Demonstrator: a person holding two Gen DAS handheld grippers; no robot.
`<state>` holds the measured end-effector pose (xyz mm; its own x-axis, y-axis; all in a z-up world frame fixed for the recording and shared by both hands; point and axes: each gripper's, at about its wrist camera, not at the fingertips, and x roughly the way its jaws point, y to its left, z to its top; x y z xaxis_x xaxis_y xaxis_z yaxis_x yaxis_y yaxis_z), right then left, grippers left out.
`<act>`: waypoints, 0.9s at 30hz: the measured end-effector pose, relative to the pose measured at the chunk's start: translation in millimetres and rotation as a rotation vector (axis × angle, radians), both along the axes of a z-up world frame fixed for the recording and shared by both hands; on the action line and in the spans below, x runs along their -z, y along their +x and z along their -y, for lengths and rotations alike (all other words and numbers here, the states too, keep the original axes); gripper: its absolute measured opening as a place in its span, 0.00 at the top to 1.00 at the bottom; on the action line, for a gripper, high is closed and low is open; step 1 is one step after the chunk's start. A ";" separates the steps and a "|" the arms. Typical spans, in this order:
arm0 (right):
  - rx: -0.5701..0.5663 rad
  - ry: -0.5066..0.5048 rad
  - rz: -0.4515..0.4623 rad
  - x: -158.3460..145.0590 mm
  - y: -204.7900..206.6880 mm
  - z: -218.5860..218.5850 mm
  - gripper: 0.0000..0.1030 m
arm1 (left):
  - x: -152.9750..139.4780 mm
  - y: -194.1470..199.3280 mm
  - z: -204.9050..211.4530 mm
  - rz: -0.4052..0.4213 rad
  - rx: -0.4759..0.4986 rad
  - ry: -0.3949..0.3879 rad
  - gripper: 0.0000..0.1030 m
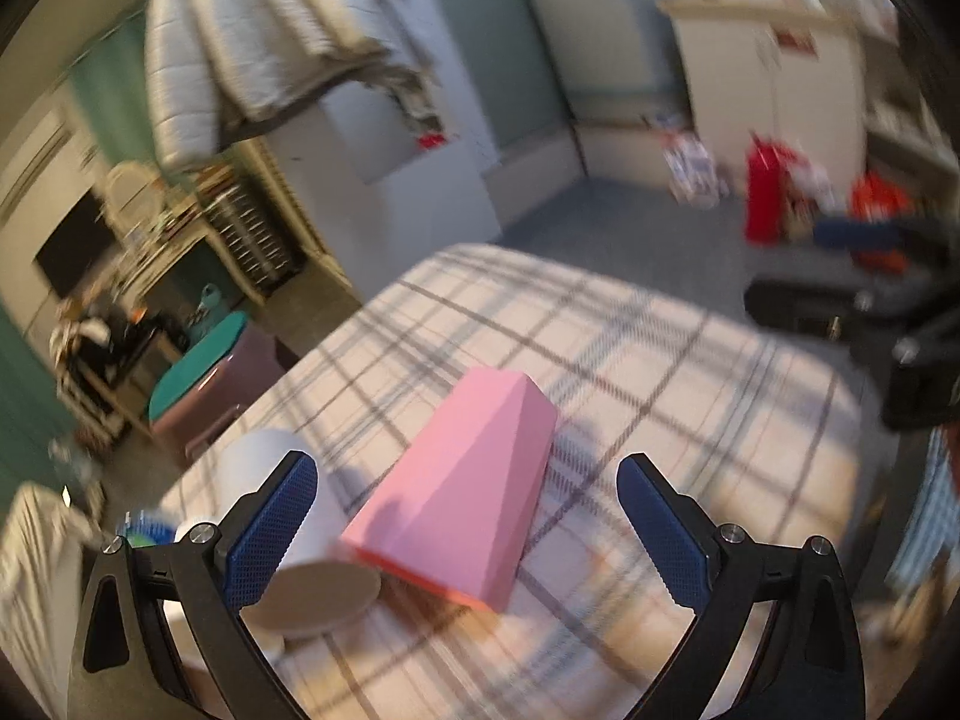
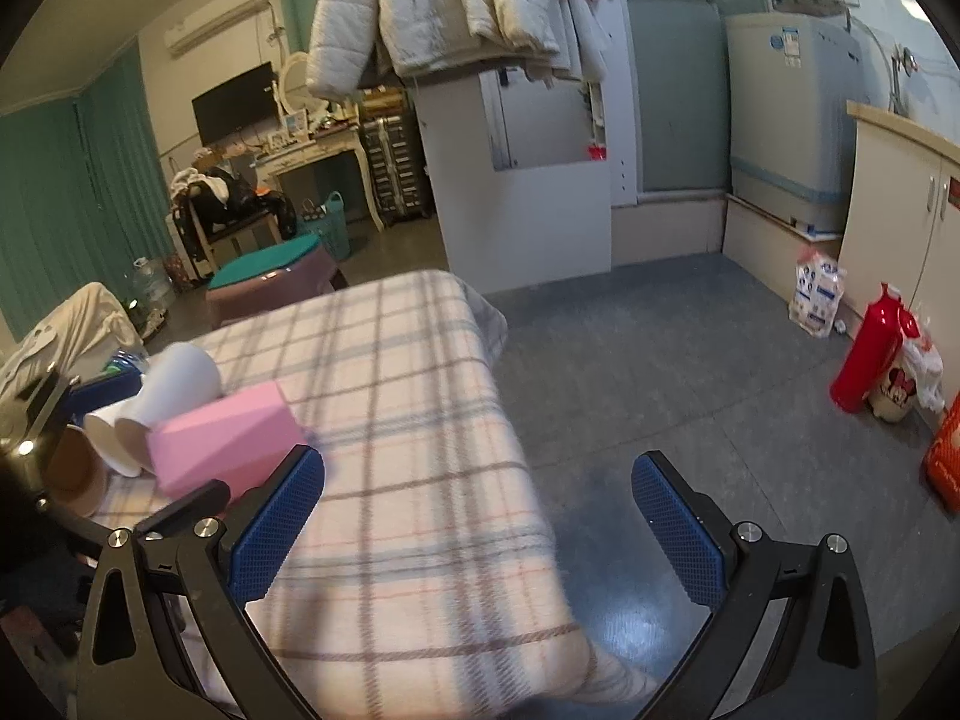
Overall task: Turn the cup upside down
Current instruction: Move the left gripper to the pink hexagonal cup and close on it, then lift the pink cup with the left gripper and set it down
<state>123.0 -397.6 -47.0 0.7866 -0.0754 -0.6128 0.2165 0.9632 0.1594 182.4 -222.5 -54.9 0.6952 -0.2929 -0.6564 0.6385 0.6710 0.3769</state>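
Observation:
A pink faceted cup (image 1: 468, 492) lies on its side on the plaid-covered table (image 1: 690, 360), its open mouth toward the camera. My left gripper (image 1: 468, 534) is open, its blue fingers on either side of the cup's mouth end, not touching it. The cup also shows in the right wrist view (image 2: 222, 438) at the left. My right gripper (image 2: 480, 522) is open and empty, over the table's right edge, away from the cup. It shows as a dark shape (image 1: 888, 324) at the right of the left wrist view.
A white cup (image 1: 282, 474) lies on its side left of the pink cup, with a tan cup (image 1: 324, 594) beside it. In the right wrist view white cups (image 2: 162, 396) and a tan cup (image 2: 78, 468) lie left of the pink one. Grey floor (image 2: 660, 360) lies right of the table.

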 end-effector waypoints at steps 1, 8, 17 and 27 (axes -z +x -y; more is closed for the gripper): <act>0.002 0.006 -0.008 4.3 2.5 2.7 0.00 | 6.2 3.5 3.5 -0.004 0.018 0.045 0.01; -0.009 0.039 -0.024 15.5 12.1 6.5 0.00 | 31.6 20.1 10.6 -0.036 0.056 0.180 0.25; -0.023 0.056 -0.014 8.9 10.5 0.1 0.00 | 15.7 2.7 4.8 -0.073 0.001 0.138 0.36; -0.066 0.035 0.035 -15.7 -17.0 -24.8 0.00 | 1.0 -29.3 -42.3 -0.160 -0.304 -0.047 0.37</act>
